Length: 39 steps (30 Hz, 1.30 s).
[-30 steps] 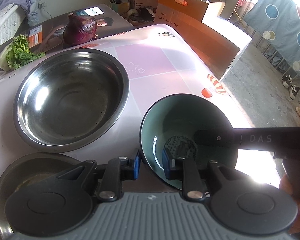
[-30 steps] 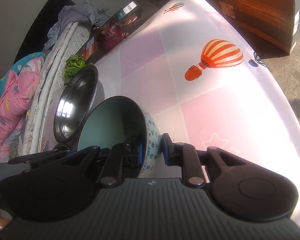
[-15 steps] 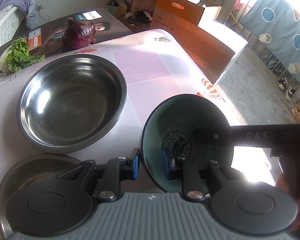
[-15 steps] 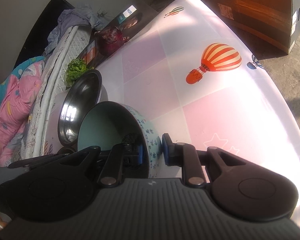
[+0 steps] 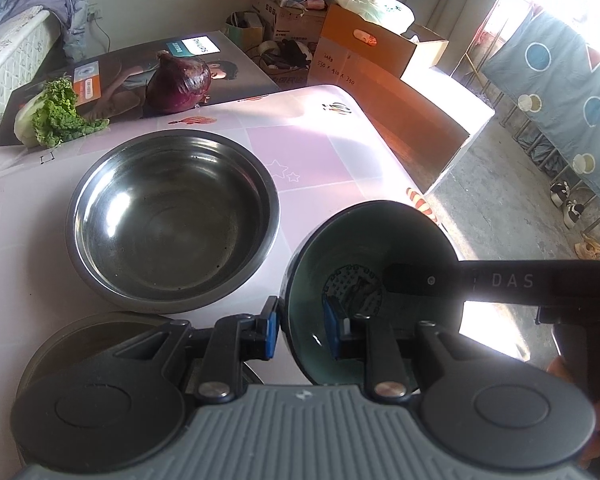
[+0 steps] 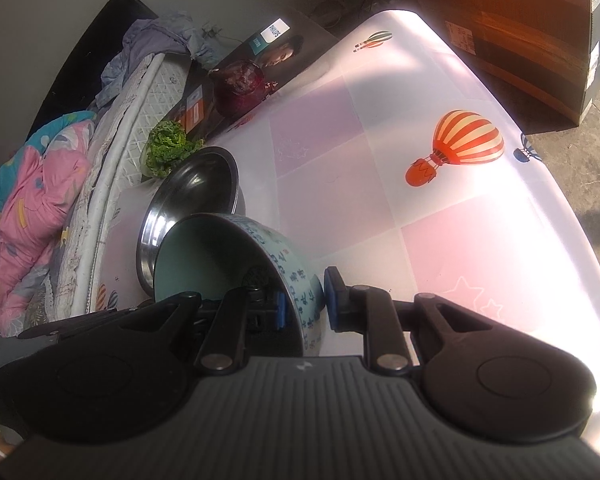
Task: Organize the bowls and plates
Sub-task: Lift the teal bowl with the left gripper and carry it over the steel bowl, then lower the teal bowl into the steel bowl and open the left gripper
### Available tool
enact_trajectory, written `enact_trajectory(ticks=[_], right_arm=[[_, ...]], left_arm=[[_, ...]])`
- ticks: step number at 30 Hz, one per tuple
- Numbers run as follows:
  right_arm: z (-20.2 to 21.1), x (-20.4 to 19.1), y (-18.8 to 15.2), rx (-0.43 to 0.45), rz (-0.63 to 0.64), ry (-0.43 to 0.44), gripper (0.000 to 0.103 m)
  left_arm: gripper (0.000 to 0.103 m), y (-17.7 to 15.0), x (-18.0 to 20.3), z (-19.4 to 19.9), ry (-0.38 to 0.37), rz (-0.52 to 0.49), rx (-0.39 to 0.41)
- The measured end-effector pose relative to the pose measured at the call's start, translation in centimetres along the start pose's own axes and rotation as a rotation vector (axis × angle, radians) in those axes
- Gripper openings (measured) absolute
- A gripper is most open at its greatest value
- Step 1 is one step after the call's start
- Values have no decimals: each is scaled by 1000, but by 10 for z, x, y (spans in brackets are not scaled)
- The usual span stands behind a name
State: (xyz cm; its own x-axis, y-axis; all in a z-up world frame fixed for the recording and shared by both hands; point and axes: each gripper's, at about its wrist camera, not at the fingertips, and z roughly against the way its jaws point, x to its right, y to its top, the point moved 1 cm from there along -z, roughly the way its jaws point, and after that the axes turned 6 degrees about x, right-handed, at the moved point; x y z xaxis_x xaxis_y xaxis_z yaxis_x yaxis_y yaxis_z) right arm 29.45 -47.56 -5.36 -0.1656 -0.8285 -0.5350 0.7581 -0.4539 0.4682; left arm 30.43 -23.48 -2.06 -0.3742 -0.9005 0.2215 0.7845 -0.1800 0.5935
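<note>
Left gripper (image 5: 299, 329): jaws straddle the near wall of the ceramic bowl, one blue pad outside and one inside; whether they press the wall I cannot tell.
Right gripper (image 6: 305, 307): jaws straddle the same bowl's patterned wall; a slight gap shows at the outer pad, so a firm pinch cannot be confirmed.
Ceramic bowl (image 5: 364, 236): teal inside, tilted, near the table's right edge.
Steel plate (image 5: 88, 326): near edge, partly under the left gripper.
Steel bowl (image 5: 172, 220): upright, just beside the ceramic bowl, mid-table (image 6: 380, 200).
Red onion (image 5: 180, 85), lettuce (image 5: 56, 114): far edge, on a printed box.
</note>
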Motion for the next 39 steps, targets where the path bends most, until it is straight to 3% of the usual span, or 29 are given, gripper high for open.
enact_trajectory(ticks=[10,17,28,35,39], right_arm=[[-1,-50,25,25,45,43,18],[-39,-90,48,13,69,83,18],[-122,-100,49,-52,68,27,18],[-132,-106,51,-3,119,-24,19],[-124,-109,57,42,112,-26,21]], left_arm=[[24,26,-33,33,12,53,86],[25,46,-74,38,59,102,132],[25,44,-124,-15,94,169,50],[25,38,-131,-23,75,153,30],[29,37,-131,-9,72,143,69]])
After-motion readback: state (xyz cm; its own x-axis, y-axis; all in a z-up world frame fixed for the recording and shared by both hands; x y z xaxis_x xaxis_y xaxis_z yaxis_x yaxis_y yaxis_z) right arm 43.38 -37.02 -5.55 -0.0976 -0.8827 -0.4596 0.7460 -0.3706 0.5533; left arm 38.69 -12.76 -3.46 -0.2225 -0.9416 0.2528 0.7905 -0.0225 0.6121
